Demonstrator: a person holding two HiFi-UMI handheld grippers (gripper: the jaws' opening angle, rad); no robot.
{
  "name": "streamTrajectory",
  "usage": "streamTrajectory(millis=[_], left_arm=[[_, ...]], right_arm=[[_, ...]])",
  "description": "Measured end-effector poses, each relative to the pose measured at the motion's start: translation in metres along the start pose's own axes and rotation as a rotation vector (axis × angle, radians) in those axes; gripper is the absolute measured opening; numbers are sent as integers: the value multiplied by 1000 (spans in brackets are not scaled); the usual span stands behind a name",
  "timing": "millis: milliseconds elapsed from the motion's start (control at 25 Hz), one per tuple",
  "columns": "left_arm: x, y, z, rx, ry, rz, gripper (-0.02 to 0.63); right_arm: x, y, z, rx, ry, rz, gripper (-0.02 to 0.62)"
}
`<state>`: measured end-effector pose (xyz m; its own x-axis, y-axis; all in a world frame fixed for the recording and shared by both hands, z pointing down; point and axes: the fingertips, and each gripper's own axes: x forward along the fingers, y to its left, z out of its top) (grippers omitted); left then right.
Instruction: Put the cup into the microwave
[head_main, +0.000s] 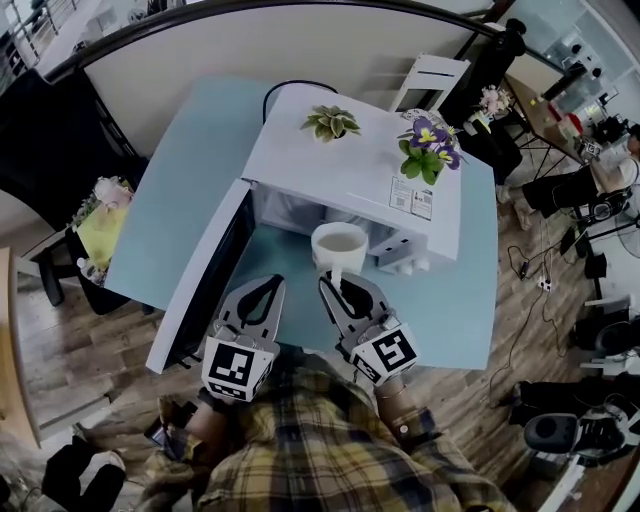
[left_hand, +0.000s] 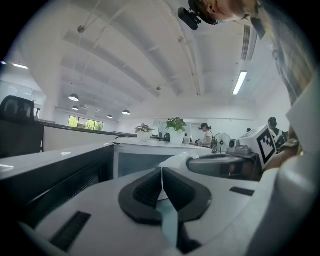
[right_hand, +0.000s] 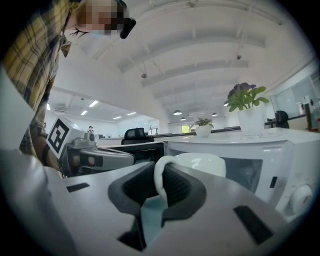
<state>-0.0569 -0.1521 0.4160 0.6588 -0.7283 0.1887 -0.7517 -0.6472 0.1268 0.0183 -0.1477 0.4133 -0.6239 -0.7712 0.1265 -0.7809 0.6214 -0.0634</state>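
White round cup (head_main: 340, 243), clamped by its handle between the jaws of the right gripper (head_main: 337, 285), held just before the open cavity of the white box-shaped microwave (head_main: 350, 165). Left gripper (head_main: 268, 288): jaws together, empty, beside the swung-open microwave door (head_main: 205, 280). Pale blue table (head_main: 170, 180) beneath.

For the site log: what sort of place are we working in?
Likely an open-plan office or lab: office chair, ceiling strip light, and a microwave on a blue table.
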Motion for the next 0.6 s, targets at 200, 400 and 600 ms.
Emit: streamTrajectory(millis=[200,400,600], left_arm=[[4,2,-13,-5,17,12,-2],[7,-3,-24,-7,44,-1,-2],[14,-15,-27,-11,58,-38,-2]], right_arm=[[9,-10,-13,14,1,-1,54],[20,-23,-26,13,1,-13,54],[36,-38,-42,28,2,-33,54]])
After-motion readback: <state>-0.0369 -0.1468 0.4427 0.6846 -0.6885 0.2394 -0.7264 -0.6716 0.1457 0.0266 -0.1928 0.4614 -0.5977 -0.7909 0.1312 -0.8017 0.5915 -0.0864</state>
